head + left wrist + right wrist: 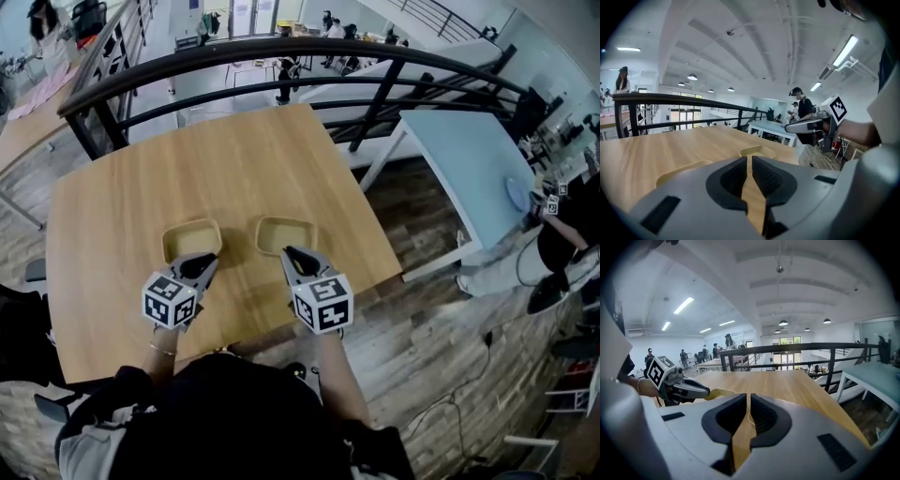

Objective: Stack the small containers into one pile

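Observation:
Two shallow tan containers sit side by side on the wooden table (141, 187), the left container (192, 240) and the right container (285, 234). In the head view my left gripper (210, 262) hovers at the near right corner of the left container. Its jaws stand together with only table showing through the slit in the left gripper view (749, 159). My right gripper (289, 251) is at the near edge of the right container, shut (748, 397), and a thin bit of pale rim shows past the tips. Both containers (682, 171) (757, 151) lie just ahead of the left jaws.
A dark metal railing (281, 56) runs behind the table's far edge. A light blue table (469, 159) stands to the right, with a person (562, 234) beyond it. The table's near edge lies just under my hands.

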